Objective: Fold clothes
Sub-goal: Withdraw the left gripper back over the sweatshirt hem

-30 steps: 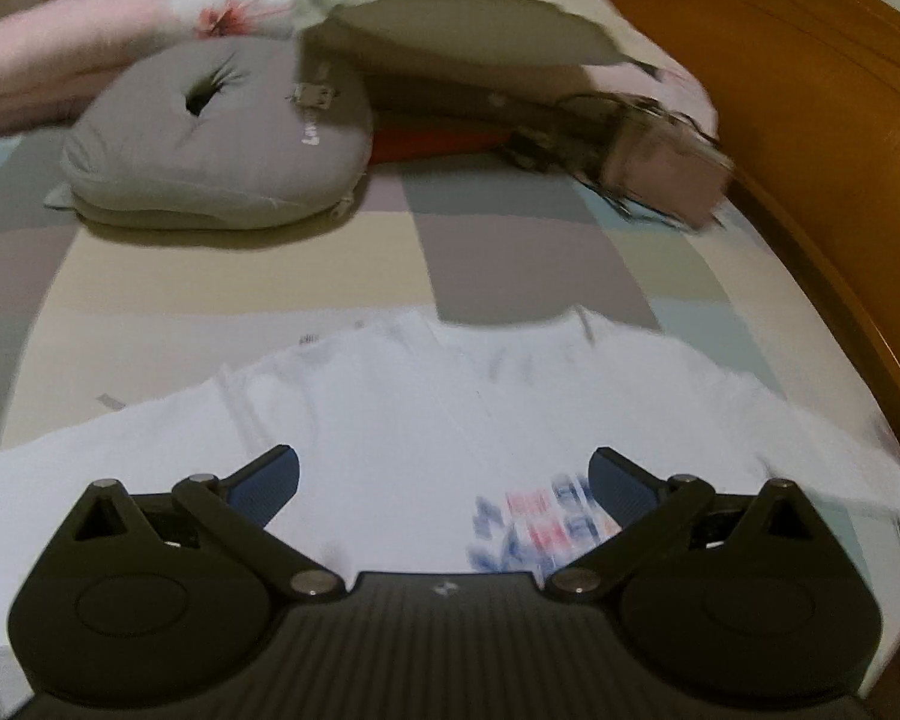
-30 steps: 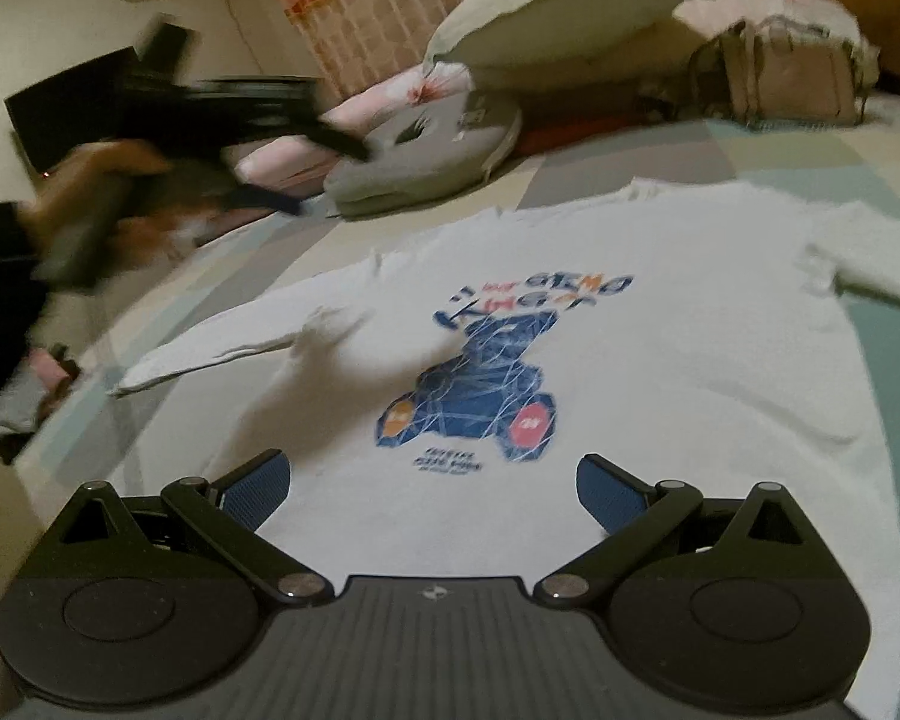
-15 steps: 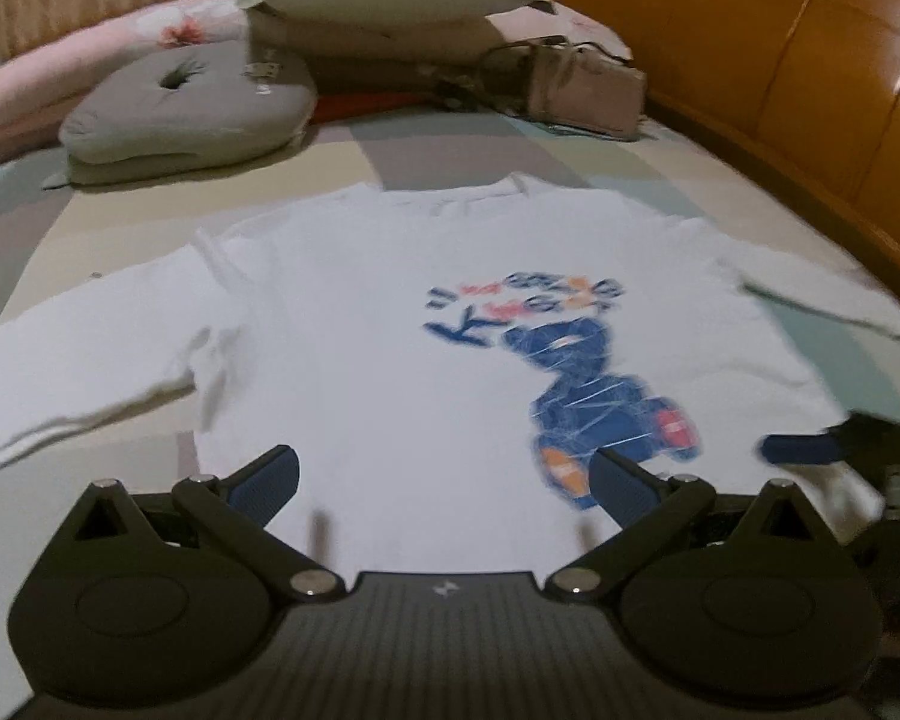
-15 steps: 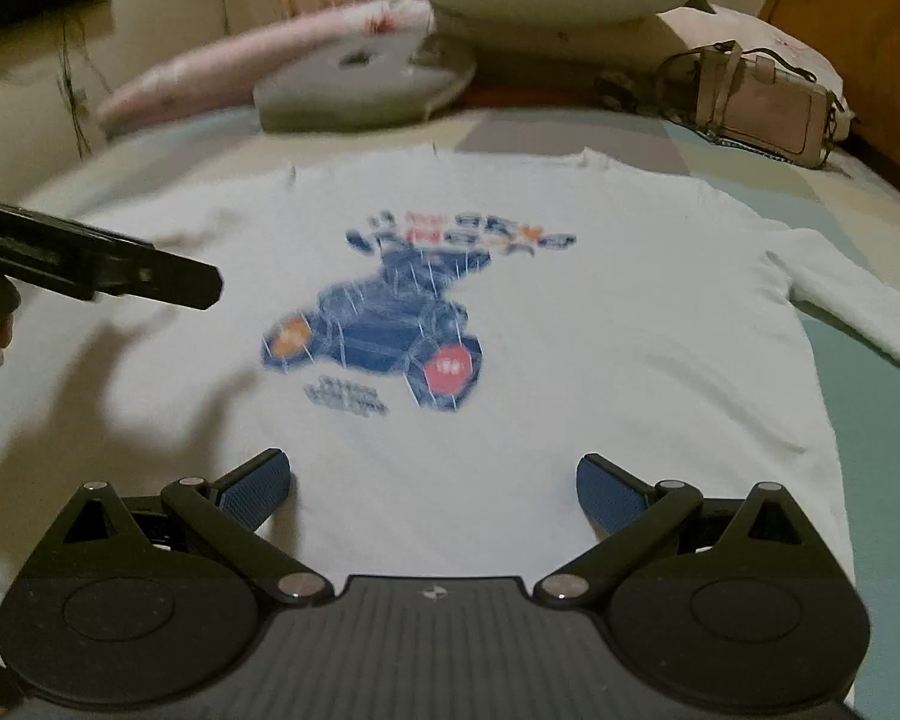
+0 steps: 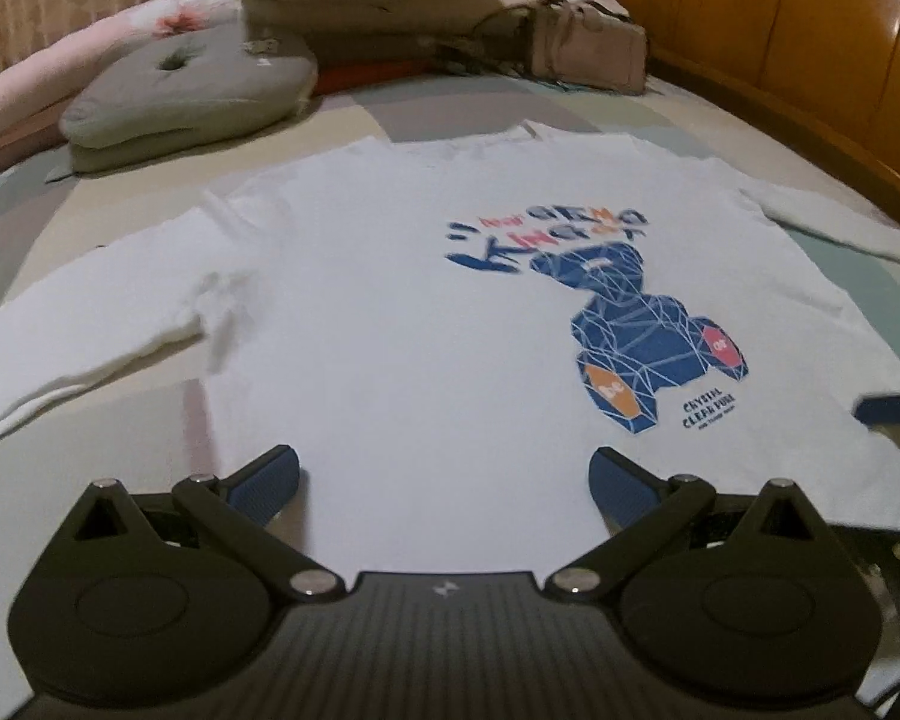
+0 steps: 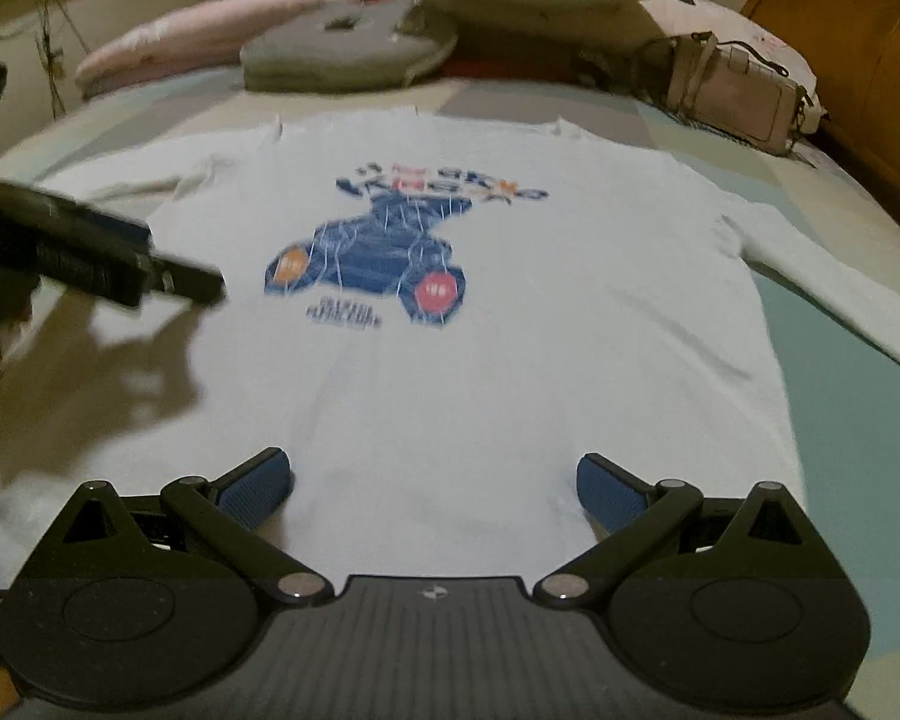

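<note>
Shirt (image 5: 402,324) flat on checked bed (image 5: 678,120), pillows beyond, both tongs (image 5: 444,480) (image 6: 435,480) spread wide

A white long-sleeved shirt with a blue bear print (image 5: 402,324) lies flat on the patchwork bed cover (image 5: 852,180), sleeves out to each side. Behind its collar sit a round grey cushion (image 5: 186,96) on the left and a beige handbag (image 5: 582,51) on the right. Both open grippers are near its bottom edge.

- White long-sleeved shirt (image 5: 402,324): spread flat, front up, on the bed (image 5: 354,114).
- Blue figure print (image 5: 636,324) on chest.
- Both sleeves extended sideways, unfolded.
</note>
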Motion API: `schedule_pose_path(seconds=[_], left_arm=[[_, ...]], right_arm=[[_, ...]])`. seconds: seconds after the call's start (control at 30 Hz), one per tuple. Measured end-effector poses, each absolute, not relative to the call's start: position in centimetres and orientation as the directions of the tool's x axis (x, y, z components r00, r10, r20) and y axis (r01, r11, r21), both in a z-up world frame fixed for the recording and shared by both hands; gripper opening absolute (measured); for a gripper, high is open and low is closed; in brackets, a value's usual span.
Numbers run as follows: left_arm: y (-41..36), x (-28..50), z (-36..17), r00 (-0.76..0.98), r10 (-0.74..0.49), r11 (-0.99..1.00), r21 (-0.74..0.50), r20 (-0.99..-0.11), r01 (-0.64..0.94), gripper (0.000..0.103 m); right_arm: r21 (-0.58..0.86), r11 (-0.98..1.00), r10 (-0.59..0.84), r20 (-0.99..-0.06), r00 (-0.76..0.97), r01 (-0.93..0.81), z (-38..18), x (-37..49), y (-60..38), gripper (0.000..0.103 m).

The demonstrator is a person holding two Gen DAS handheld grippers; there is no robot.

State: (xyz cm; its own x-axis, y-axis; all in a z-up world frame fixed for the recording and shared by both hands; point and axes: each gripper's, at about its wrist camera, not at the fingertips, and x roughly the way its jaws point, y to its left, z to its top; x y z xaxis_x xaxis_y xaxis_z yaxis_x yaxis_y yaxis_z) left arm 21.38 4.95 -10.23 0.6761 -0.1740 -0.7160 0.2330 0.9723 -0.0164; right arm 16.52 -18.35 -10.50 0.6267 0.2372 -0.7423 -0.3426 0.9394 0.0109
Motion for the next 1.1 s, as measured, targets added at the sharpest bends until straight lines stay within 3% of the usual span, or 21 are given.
schedule_pose_path(seconds=[0.1, 0.3, 0.53, 0.63, 0.7, 0.83, 1.1], left_arm=[[6.0, 21.1, -9.3, 0.688, -0.187, 0.974, -0.042, -0.701, 0.222, 0.102], [7.4, 21.8, -8.1, 0.696, -0.238, 0.971, -0.148, -0.678, 0.188, 0.102], [6.9, 22.9, -8.2, 0.7, -0.222, 0.975, -0.138, -0.679, 0.176, 0.102], [6.7, 23.4, -8.1, 0.704, -0.229, 0.973, -0.138, -0.672, 0.185, 0.102], [6.5, 23.8, -8.1, 0.709, -0.219, 0.975, -0.121, -0.671, 0.186, 0.102], [6.4, 24.3, -8.2, 0.711, -0.202, 0.979, -0.112, -0.673, 0.171, 0.102], [6.5, 24.4, -8.3, 0.719, -0.181, 0.983, -0.106, -0.671, 0.149, 0.102]], right_arm=[[0.017, 0.946, 0.218, -0.772, 0.597, -0.322, -9.1, 17.1, -18.4, 0.103], [-0.012, 0.944, 0.221, -0.718, 0.66, -0.329, -6.3, 22.1, -18.1, 0.103], [0.074, 0.937, 0.29, -0.71, 0.642, -0.341, -8.5, 29.7, -18.0, 0.103], [0.061, 0.954, 0.236, -0.756, 0.61, -0.294, -10.5, 30.2, -19.1, 0.103], [0.028, 0.952, 0.226, -0.739, 0.635, -0.306, -10.7, 28.7, -20.0, 0.103], [0.007, 0.958, 0.184, -0.781, 0.597, -0.286, -10.0, 27.4, -21.3, 0.103], [0.027, 0.949, 0.234, -0.725, 0.648, -0.314, -8.1, 31.2, -17.8, 0.103]])
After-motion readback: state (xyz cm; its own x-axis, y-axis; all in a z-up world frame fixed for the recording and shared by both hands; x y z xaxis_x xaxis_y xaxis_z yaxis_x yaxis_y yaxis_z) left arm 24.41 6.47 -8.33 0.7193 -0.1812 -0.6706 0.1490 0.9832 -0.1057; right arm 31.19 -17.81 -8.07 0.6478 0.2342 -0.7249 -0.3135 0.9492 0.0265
